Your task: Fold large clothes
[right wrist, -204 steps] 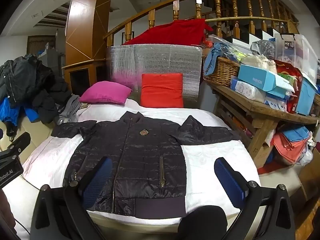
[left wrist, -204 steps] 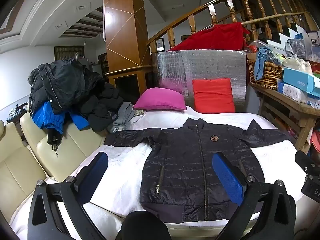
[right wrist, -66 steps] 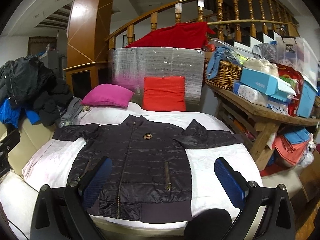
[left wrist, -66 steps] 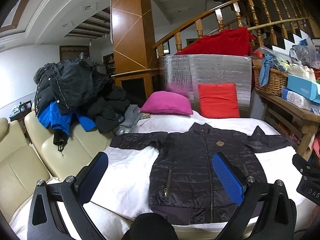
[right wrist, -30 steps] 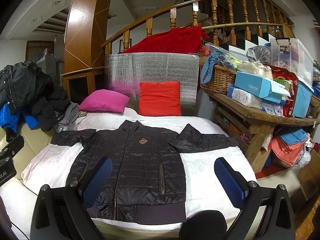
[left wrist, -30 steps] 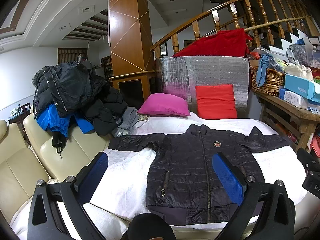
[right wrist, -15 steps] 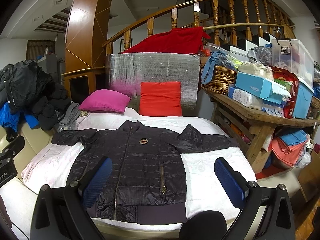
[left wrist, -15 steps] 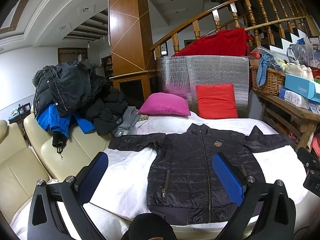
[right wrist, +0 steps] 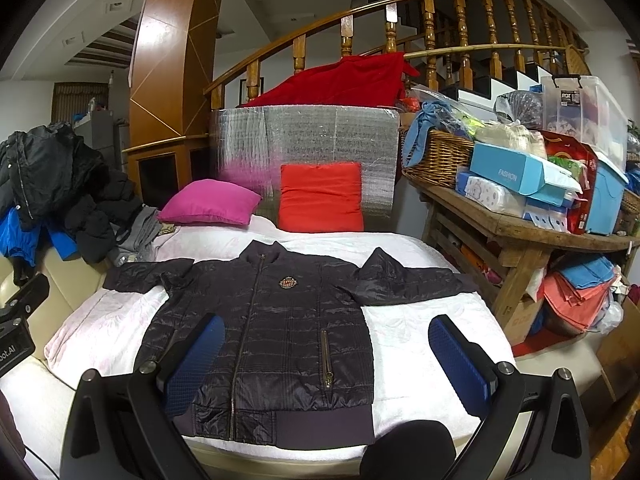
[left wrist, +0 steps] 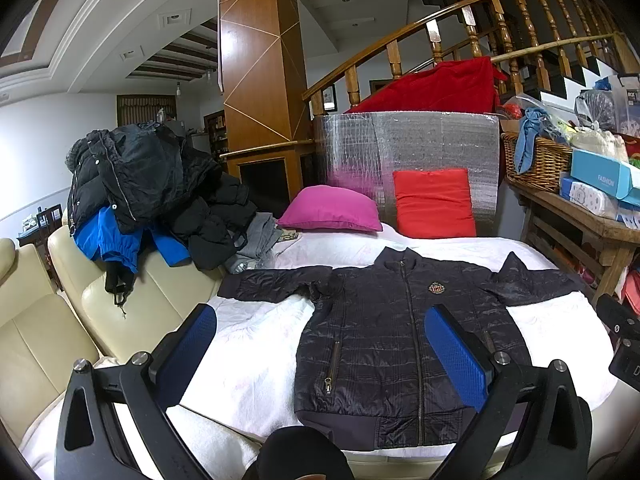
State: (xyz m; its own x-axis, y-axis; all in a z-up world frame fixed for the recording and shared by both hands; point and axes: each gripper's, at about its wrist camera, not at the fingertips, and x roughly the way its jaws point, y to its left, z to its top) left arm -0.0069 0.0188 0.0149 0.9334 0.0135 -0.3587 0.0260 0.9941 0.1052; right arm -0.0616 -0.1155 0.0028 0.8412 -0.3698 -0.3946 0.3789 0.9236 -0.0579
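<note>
**Jacket laid flat, folding not begun**

To my left a pile of coats (left wrist: 152, 184) sits on the sofa, apart from the work. The dark quilted jacket (left wrist: 404, 340) lies face up and zipped on the white cover (left wrist: 256, 352), both sleeves spread wide; I judge no fold made yet, so everything remains. My left gripper (left wrist: 320, 356) hangs above the near hem, jaws wide apart, holding nothing. My right gripper (right wrist: 326, 360) is likewise spread and empty, clear of the fabric.
</note>
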